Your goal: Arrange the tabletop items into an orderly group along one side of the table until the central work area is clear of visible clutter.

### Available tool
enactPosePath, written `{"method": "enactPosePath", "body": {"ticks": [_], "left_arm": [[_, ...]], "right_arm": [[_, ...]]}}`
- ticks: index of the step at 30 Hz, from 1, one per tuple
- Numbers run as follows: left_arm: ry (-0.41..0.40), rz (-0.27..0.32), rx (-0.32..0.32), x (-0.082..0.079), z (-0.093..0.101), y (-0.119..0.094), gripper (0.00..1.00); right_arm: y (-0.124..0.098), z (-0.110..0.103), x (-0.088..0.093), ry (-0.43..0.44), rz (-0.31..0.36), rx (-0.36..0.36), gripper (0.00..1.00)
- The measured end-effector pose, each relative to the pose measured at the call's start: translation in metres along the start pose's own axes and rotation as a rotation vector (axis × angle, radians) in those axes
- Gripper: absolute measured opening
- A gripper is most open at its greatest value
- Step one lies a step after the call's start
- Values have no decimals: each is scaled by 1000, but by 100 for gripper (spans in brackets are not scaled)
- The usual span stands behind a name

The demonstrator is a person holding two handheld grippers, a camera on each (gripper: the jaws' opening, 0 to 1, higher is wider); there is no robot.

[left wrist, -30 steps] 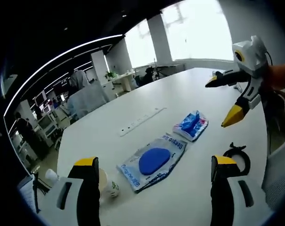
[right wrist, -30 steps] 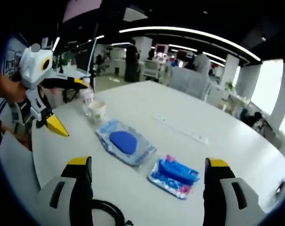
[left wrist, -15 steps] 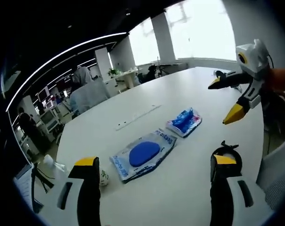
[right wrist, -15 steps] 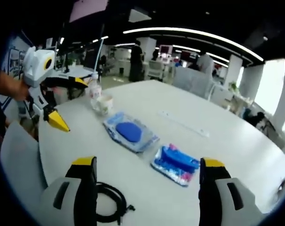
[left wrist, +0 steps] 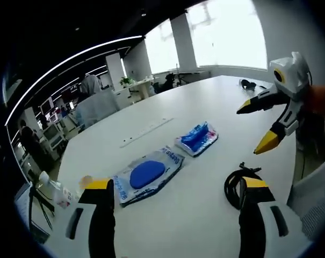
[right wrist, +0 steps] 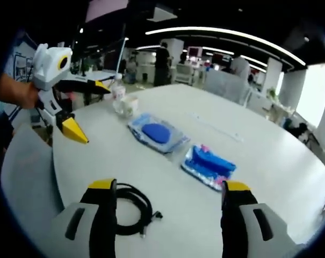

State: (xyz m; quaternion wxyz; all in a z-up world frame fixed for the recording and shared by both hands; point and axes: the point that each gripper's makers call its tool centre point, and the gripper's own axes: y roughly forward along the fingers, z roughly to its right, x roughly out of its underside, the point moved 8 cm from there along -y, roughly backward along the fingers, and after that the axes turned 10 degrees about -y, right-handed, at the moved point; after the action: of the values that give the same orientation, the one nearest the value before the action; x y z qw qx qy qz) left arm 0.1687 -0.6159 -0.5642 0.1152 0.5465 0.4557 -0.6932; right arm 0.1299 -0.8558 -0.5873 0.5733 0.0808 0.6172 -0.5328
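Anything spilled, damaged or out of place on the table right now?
Nothing spilled or broken. The two blue packs lie flat mid-table, skewed to each other. The black cable sits loosely coiled near the edge, and the cup and bottle stand upright at the corner. Both grippers are open.

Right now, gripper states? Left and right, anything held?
Left gripper: open, jaws spread wide, holding nothing, above the table.
Right gripper: open, holding nothing, black cable lying by its left jaw, not gripped.

White table [right wrist: 269, 161]: pouches [right wrist: 158, 132], cable [right wrist: 131, 208], perhaps cup [right wrist: 129, 105]
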Motion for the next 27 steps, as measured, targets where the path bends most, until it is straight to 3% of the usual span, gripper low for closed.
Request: {"method": "enactPosePath", "body": {"ticks": [16, 27], "left_arm": [[-21, -27, 44, 17, 20, 15, 95], [-20, -68, 79, 34, 37, 24, 92]], "right_arm": [[3, -15, 26, 30, -36, -41, 65], [3, -31, 41, 63, -70, -89, 48]]}}
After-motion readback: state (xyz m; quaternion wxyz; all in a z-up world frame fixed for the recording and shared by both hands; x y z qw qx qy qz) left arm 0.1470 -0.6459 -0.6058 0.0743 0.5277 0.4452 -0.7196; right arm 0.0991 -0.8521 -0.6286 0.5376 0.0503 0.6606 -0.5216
